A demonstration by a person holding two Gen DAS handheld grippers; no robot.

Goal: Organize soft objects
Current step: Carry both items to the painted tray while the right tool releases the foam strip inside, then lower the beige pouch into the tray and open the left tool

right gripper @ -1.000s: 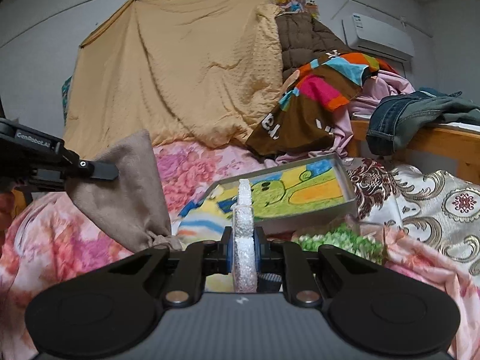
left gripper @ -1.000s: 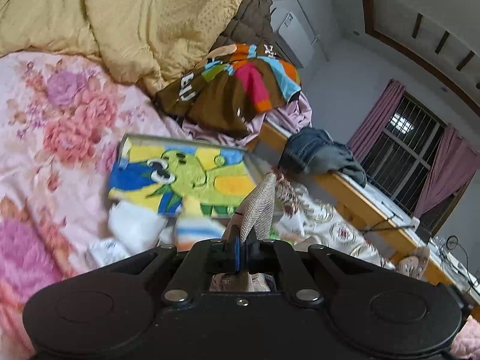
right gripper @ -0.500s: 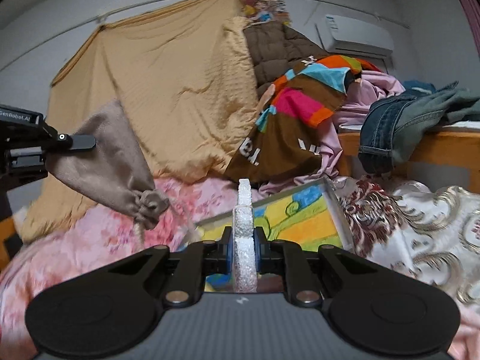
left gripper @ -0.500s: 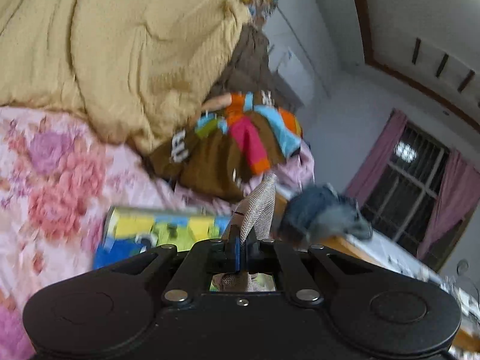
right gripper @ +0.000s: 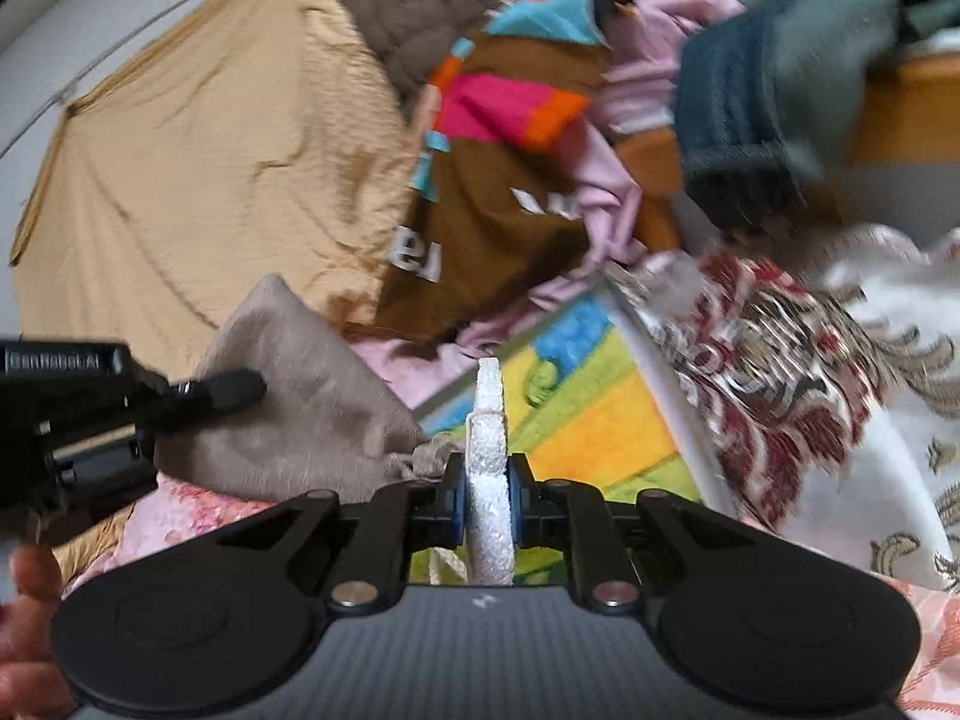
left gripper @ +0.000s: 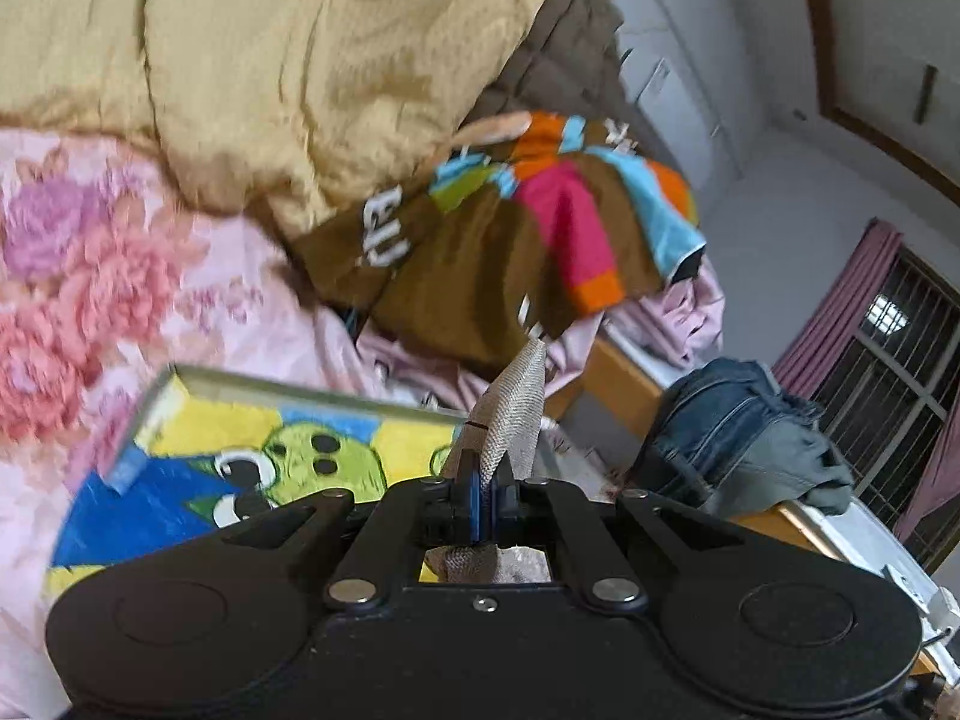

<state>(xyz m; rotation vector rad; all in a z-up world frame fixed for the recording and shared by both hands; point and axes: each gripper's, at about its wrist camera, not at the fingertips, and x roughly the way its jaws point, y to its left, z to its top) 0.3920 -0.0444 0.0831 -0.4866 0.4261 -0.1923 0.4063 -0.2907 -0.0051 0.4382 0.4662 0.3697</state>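
My left gripper (left gripper: pixel 483 495) is shut on a beige-grey drawstring pouch (left gripper: pixel 510 414), whose corner sticks up between the jaws. In the right wrist view the same pouch (right gripper: pixel 300 402) hangs from the left gripper (right gripper: pixel 240 387) at the left, just left of the box. My right gripper (right gripper: pixel 489 495) is shut on a white foam piece (right gripper: pixel 489 450) that stands upright between its pads. Beyond both grippers lies a shallow box with a colourful cartoon print (left gripper: pixel 258 456) (right gripper: pixel 594 414) on the floral bed.
A yellow quilt (left gripper: pixel 270 60) and a brown multicoloured garment (left gripper: pixel 528 240) are piled at the back of the pink floral sheet (left gripper: pixel 90 276). Jeans (left gripper: pixel 738 444) lie over a wooden bed rail (left gripper: pixel 624 384). A patterned white and red cloth (right gripper: pixel 810 372) lies right of the box. A hand (right gripper: pixel 24 648) shows at lower left.
Both grippers swung across the bed and nearer the cartoon box, each keeping its hold. The right view rolled, so the scene now tilts. The pouch hangs closer to the right gripper.
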